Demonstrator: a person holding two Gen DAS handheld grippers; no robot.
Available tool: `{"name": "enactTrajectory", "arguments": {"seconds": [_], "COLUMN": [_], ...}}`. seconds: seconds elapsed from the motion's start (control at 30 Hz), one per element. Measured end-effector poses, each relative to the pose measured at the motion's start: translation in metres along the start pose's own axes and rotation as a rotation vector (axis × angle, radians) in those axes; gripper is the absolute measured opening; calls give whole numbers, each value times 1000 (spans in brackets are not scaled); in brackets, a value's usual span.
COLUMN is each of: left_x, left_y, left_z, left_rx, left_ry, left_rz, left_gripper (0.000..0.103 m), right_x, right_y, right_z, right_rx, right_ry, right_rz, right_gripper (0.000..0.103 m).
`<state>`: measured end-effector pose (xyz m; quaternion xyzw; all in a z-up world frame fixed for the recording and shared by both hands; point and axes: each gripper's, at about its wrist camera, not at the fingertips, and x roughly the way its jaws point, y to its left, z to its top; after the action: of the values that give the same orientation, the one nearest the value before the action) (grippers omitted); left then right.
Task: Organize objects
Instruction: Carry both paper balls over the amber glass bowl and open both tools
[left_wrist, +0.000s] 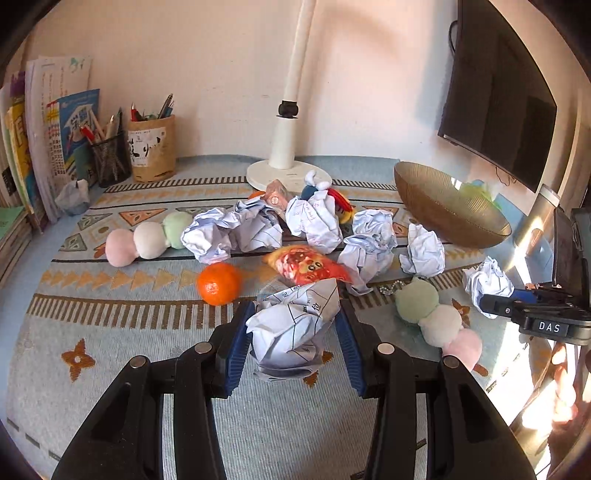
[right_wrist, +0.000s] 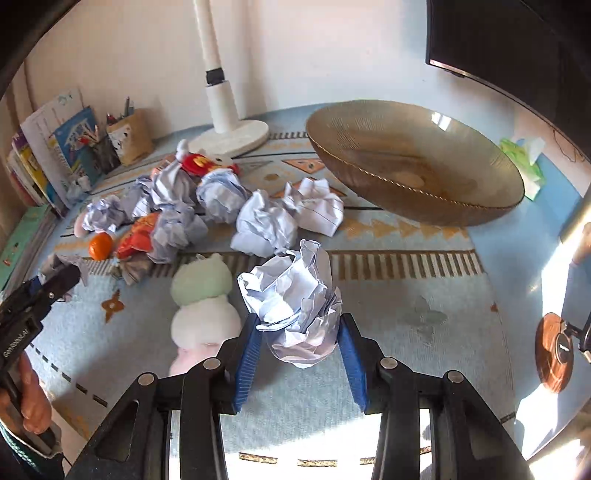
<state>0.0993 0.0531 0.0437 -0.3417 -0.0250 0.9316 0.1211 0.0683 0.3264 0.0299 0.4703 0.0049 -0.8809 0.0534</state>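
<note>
The left claw is closed on a crumpled paper ball, its 2 blue pads pressing the ball's sides, with the ball just above the patterned cloth that covers the counter. Ahead of it lie an orange, a red pizza-slice toy and a heap of loose paper wads across the middle of the counter. A plush dango skewer rests left of the heap, and a second plush skewer lies just beside the right claw, on its left.

The right claw likewise grips its own paper wad between both blue pads, raised off the cloth. Beyond it, toward the counter's far right corner, sits a wide amber glass bowl, well apart from the held wad. A white lamp base stands at the far edge, with pen cups and books in the far left corner.
</note>
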Motion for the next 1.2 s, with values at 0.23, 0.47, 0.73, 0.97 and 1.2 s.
{"name": "enactTrajectory", "arguments": {"seconds": [0.23,0.47,0.73,0.97,1.2], "left_x": [-4,5,12,37,106], "left_y": [-28,-46,-87,-131,-170], "left_z": [1,15,67,150,168], "left_rx": [107,133,216,175,169], "left_ry": [-20,4,-35,-106,-41], "left_rz": [43,4,-91,-252,-278], "left_gripper": [42,42,42,43,51], "right_x": [16,7,-47,-82,-45], "right_y": [-18,-30,-39,-102,-121], "right_z": [-5,-2,29,86,105], "right_rx": [56,166,126,315,379], "right_ry": [64,17,-166,-311,-232], "right_rz": [79,223,172,-11,-12], "right_gripper": [56,68,50,51,66]}}
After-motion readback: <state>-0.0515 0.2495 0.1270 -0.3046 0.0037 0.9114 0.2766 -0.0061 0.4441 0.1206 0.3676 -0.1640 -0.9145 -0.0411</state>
